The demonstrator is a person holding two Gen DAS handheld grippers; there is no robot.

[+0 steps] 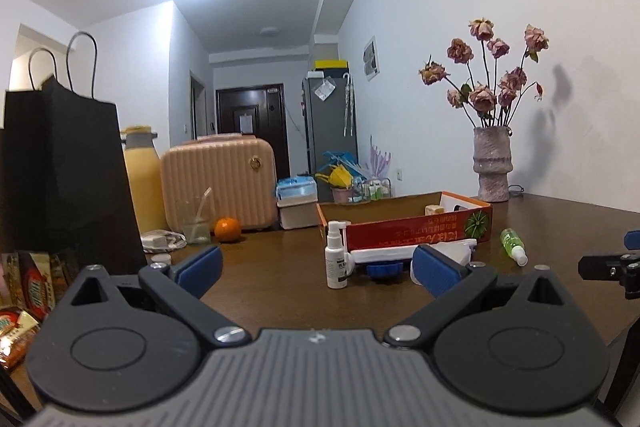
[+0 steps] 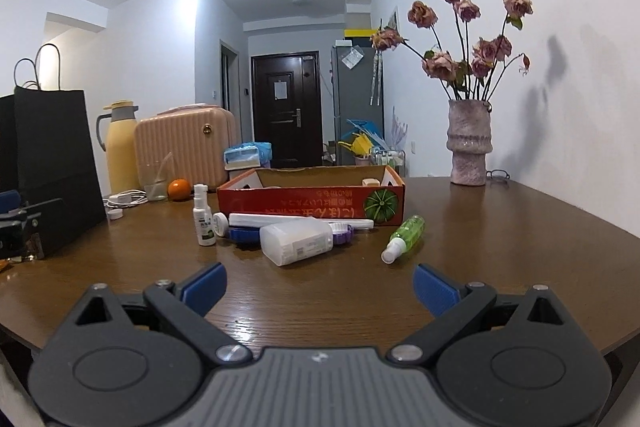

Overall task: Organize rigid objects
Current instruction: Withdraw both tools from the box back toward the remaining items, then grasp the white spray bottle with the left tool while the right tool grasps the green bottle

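- Red cardboard box [image 2: 310,205]: stands open-topped on the brown tabletop [image 2: 500,227], toward its far side; a small cream item [image 2: 371,182] and a little else show inside near the right end. Most of the interior is hidden by the front wall.
- White spray bottle [image 2: 203,221]: upright, left of the box, outside it.
- Small round white container [image 2: 220,224]: lying just beside the white spray bottle.
- Long white case [image 2: 300,221]: lying along the foot of the box's front wall.
- Translucent white box [image 2: 296,241]: on its side in front of the long white case, with a blue item and a purple-handled brush tucked behind it.
- Green spray bottle [image 2: 404,238]: lying on its side near the box's right corner, apart from the cluster.
- Left hand-held gripper [image 1: 316,269]: jaws apart, holding nothing, facing the cluster.
- Right hand-held gripper [image 2: 320,287]: jaws apart, holding nothing, short of the translucent white box.
- Progress, as judged: early; the box holds few things, about six items remain loose, none is grasped.
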